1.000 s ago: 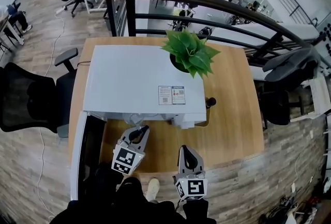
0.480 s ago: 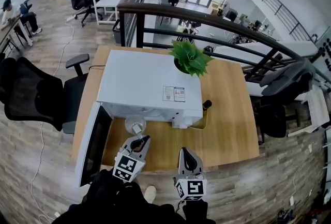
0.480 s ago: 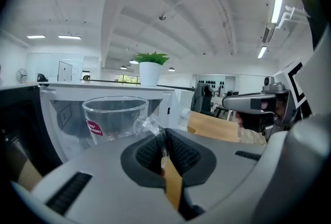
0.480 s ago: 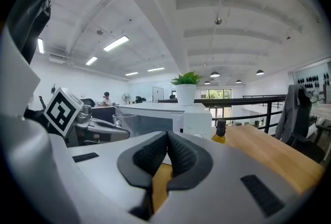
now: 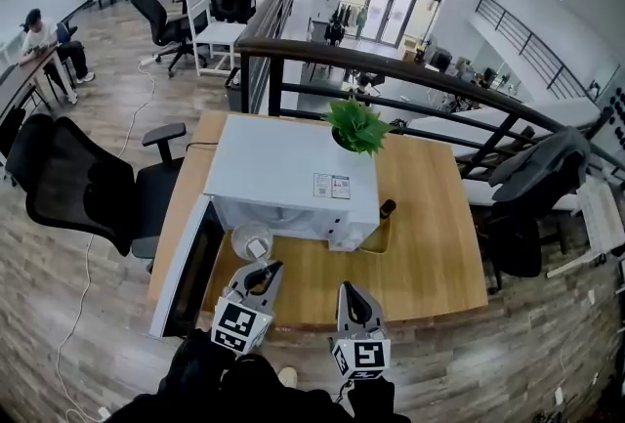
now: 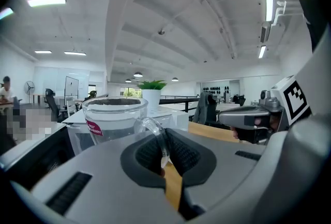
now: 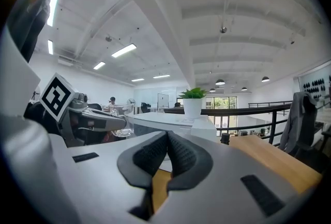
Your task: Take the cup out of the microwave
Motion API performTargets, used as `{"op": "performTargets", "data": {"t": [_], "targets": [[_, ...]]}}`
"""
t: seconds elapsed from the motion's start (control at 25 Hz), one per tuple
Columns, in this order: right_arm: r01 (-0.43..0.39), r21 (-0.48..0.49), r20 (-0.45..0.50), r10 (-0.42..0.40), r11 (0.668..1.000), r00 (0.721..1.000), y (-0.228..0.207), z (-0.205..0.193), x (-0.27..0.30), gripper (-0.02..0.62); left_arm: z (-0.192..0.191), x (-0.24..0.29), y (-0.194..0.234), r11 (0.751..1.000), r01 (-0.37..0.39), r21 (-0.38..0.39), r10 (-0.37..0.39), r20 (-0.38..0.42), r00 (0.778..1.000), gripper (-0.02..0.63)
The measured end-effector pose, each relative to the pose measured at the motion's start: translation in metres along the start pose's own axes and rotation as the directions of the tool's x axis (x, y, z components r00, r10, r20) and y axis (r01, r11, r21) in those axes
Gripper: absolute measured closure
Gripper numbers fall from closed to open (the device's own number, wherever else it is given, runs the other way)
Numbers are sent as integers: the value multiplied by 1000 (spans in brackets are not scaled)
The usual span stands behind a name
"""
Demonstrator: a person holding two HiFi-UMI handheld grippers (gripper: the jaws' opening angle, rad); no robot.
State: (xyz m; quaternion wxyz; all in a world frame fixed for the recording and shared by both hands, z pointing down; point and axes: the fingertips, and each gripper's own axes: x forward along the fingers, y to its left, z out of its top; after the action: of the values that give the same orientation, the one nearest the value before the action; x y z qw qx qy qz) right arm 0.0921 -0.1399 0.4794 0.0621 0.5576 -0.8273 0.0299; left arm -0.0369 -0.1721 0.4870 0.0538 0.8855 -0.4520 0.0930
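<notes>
A clear glass cup [image 5: 252, 241] with a handle hangs in front of the white microwave [image 5: 293, 179], outside its cavity and above the wooden table [image 5: 430, 245]. My left gripper [image 5: 256, 273] is shut on the cup's handle [image 6: 155, 132]; the cup's body [image 6: 111, 119] fills the left gripper view just beyond the pads. The microwave door [image 5: 186, 265] stands swung open at the left. My right gripper [image 5: 354, 299] is shut and holds nothing, level with the left one and to its right; its pads [image 7: 166, 154] meet in the right gripper view.
A potted plant [image 5: 357, 126] stands on the microwave's back right corner. A small dark bottle [image 5: 387, 209] is on the table right of the microwave. Black office chairs [image 5: 73, 187] flank the table, with a railing [image 5: 410, 79] behind it.
The left gripper drew the cup out of the microwave toward me and lifted it. Both grippers rose, and the head view pulled back from the table.
</notes>
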Motion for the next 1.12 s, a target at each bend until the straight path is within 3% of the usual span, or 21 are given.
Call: {"op": "performTargets", "data": {"t": [0.72, 1.12], "targets": [[-122, -44, 87, 125, 992, 988, 32, 30, -39, 580, 26, -91, -27, 988, -153, 10, 152, 71, 986, 581], [-169, -53, 98, 174, 984, 980, 48, 30, -56, 580, 21, -122, -41, 982, -188, 1, 187, 66, 980, 581]]}}
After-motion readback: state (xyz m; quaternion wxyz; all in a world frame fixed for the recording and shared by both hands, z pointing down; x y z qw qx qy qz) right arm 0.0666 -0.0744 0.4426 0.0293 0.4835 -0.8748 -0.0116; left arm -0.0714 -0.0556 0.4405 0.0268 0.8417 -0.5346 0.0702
